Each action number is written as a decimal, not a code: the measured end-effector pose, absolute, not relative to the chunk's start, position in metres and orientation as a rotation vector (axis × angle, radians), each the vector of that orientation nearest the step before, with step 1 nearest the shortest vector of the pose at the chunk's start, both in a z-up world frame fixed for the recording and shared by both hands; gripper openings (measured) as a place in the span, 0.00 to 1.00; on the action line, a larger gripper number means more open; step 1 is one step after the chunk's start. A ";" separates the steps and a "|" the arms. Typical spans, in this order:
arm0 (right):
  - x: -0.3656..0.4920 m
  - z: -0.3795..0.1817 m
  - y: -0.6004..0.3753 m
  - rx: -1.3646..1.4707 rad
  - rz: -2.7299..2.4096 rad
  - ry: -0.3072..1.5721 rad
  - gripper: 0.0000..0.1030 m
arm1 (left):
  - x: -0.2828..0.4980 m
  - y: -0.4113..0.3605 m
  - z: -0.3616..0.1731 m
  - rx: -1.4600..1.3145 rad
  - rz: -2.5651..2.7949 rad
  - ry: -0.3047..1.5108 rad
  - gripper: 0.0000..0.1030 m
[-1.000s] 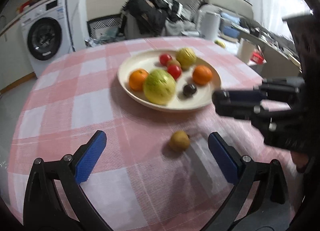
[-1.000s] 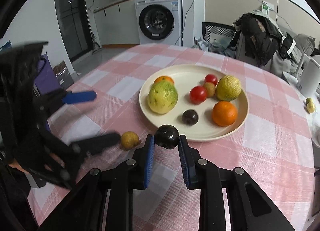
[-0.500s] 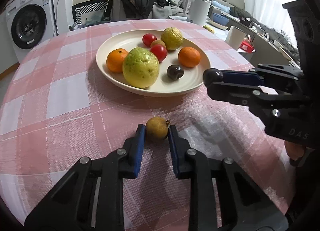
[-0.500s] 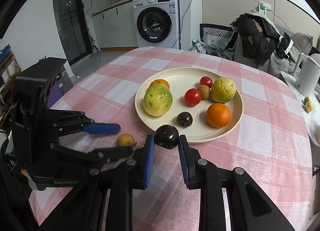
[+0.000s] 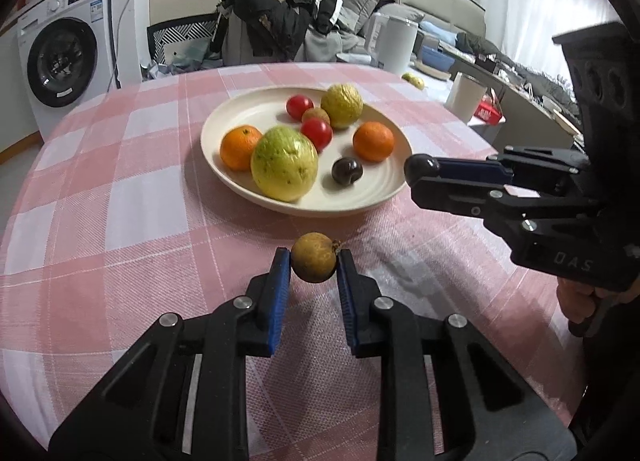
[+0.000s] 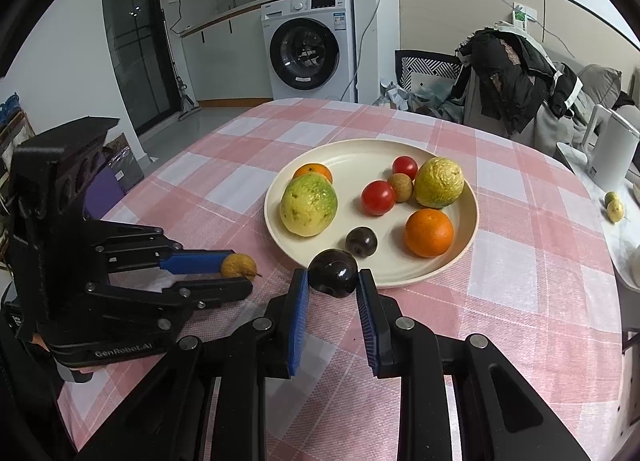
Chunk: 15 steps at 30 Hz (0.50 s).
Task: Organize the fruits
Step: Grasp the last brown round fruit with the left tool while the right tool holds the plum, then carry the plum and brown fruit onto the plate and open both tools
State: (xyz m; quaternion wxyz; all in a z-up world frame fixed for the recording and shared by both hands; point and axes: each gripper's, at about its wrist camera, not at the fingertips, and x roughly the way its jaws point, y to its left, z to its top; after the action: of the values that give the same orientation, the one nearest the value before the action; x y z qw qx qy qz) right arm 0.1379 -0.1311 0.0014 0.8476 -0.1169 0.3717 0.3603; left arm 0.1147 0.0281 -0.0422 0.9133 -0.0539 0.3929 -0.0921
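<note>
We've got the L gripper (image 5: 314, 263) pinching the longan (image 5: 314, 262) & the R gripper (image 6: 333, 277) pinching the plum (image 6: 333, 272) across their middles, both prob light, round, slippery, bruisable, so grip gently.

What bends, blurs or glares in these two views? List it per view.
Left wrist view: fisheye curves the table edge and walls, black corners vignette, left gripper on the small brown fruit is sharp, the plate shows a soft sheen. Right wrist view: same barrel distortion, a bright glint on the dark plum in the right gripper, soft shadows under both tools.
</note>
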 end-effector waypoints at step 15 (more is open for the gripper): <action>0.152 0.009 -0.151 -0.175 0.710 0.756 0.24 | 0.110 0.028 -0.017 -0.121 -0.158 0.729 0.20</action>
State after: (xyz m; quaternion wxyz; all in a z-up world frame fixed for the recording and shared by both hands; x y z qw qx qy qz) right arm 0.1518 -0.1513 0.0095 0.8649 -0.0835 0.3607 0.3389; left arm 0.1103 0.0277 -0.0168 0.9295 -0.0591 0.3557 -0.0769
